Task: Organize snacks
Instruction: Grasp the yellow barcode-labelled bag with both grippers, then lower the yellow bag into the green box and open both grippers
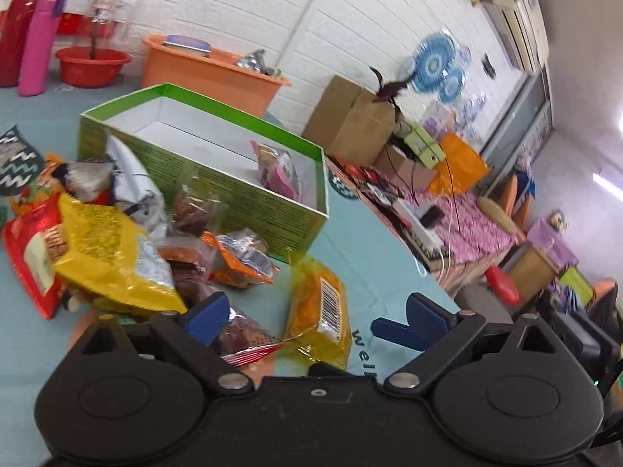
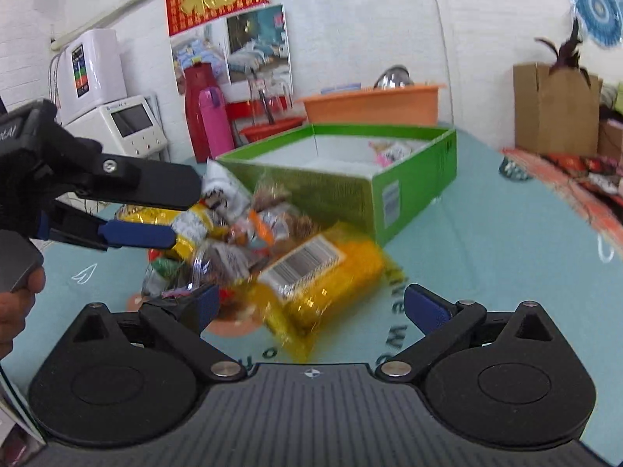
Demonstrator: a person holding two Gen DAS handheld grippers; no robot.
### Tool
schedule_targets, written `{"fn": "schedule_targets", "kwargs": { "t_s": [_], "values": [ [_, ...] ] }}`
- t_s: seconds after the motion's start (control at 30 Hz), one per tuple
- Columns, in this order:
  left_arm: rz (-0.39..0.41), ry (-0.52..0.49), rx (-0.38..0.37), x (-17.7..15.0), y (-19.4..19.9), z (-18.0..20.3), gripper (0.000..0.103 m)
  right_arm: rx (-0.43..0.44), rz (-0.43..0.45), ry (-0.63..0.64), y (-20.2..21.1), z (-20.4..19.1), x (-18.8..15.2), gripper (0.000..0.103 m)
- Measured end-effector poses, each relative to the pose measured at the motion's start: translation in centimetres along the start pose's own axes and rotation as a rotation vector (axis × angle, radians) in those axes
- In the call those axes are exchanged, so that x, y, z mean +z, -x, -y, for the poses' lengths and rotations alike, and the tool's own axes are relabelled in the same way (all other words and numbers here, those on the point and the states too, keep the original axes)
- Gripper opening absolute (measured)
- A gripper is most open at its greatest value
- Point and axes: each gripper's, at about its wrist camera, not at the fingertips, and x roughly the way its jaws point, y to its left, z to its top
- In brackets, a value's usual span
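Observation:
A green cardboard box (image 1: pixel 249 198) stands open on the teal table, with one pink snack packet (image 1: pixel 278 169) inside; it also shows in the right wrist view (image 2: pixel 412 179). A pile of snack packets (image 1: pixel 117 233) lies in front of it. A yellow-orange packet with a barcode (image 1: pixel 319 307) lies nearest, also in the right wrist view (image 2: pixel 315 276). My left gripper (image 1: pixel 315 317) is open just above this packet. My right gripper (image 2: pixel 311 303) is open, close behind the same packet. The left gripper (image 2: pixel 155 214) shows over the pile from the left.
An orange tub (image 1: pixel 210 74), a red basin (image 1: pixel 91 66) and a pink flask (image 1: pixel 37 43) stand beyond the box. A brown carton (image 1: pixel 350 116) and a cluttered pink-covered surface (image 1: pixel 447 210) lie past the table's right edge. Bare teal tabletop (image 2: pixel 506 257) lies to the right.

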Motion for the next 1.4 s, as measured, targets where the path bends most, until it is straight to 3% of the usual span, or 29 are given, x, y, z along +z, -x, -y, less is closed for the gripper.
{"fn": "schedule_targets", "kwargs": {
  "t_s": [0.13,0.23,0.5,0.9,1.07,1.13,1.4],
  "values": [
    [-0.090,-0.031,-0.019,0.2,-2.9,0.5,0.103,0.040,-0.016,-0.046,-0.3,0.0,-0.6,0.103],
    [-0.147,-0.048,-0.024,0.5,-4.7,0.6,0.078,0.031,-0.027,-0.052,-0.6,0.0,-0.7,0.103],
    [-0.185,-0.048,-0.027,1.8,-6.7,0.7,0.077,0.058,-0.034,-0.122,-1.0,1.2,-0.3,0.103],
    [-0.214,-0.085,0.004,0.7,-7.8,0.9,0.070,0.080,-0.029,-0.154,-0.8,1.9,-0.5,0.100],
    [-0.194,-0.072,0.019,0.3,-7.8,1.2,0.063,0.057,-0.025,-0.147,-0.6,1.8,-0.5,0.093],
    [-0.163,-0.067,0.003,0.3,-7.0,1.6,0.063,0.050,-0.012,-0.127,0.0,1.5,-0.3,0.080],
    [0.019,-0.123,-0.031,4.6,-3.0,3.4,0.064,0.070,0.144,0.009,2.5,0.3,4.0,0.078]
  ]
}}
